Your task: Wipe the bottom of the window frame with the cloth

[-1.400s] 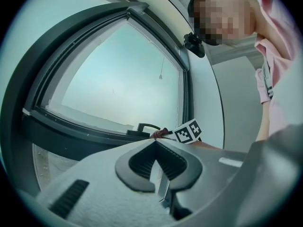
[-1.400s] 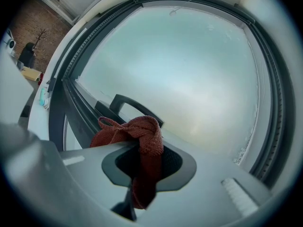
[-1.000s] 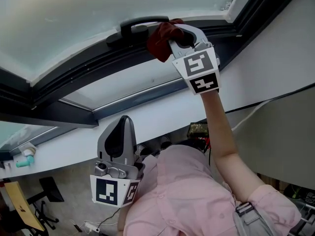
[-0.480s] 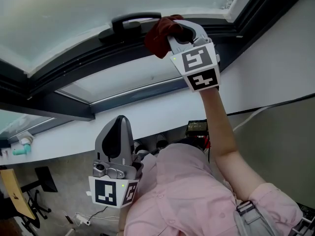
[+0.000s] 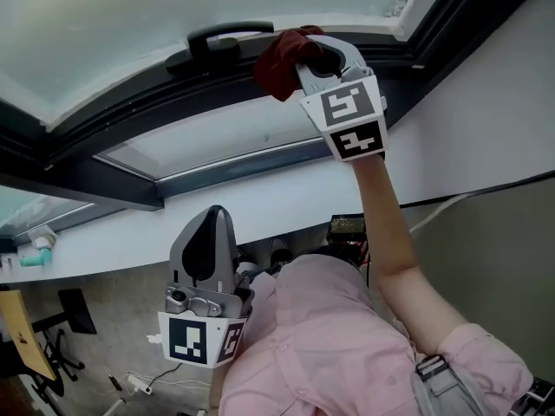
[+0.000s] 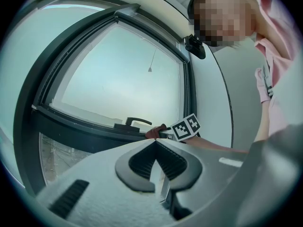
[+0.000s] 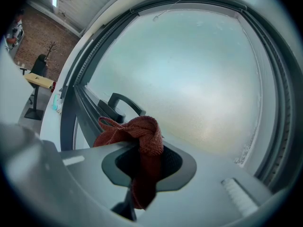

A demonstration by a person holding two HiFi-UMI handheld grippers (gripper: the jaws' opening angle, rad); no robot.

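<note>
A dark red cloth (image 5: 279, 61) is bunched in my right gripper (image 5: 305, 59), which is shut on it and raised against the dark window frame (image 5: 130, 115). The cloth (image 7: 140, 137) touches the frame just right of the black window handle (image 5: 227, 35). In the right gripper view the handle (image 7: 124, 105) sits just beyond the cloth. My left gripper (image 5: 210, 243) hangs low near the person's chest, shut with nothing between its jaws. From the left gripper view (image 6: 156, 167) the cloth (image 6: 155, 132) and the marker cube (image 6: 185, 127) show far off on the frame.
A white windowsill (image 5: 260, 206) runs below the frame, with a small teal bottle (image 5: 36, 254) at its left end. A white wall (image 5: 486, 120) stands at the right. Chairs and a yellow board (image 5: 26, 341) are on the floor below.
The right gripper and cloth have stayed by the handle, shifting slightly along the frame. The view has drifted a little. The left gripper has not moved.
</note>
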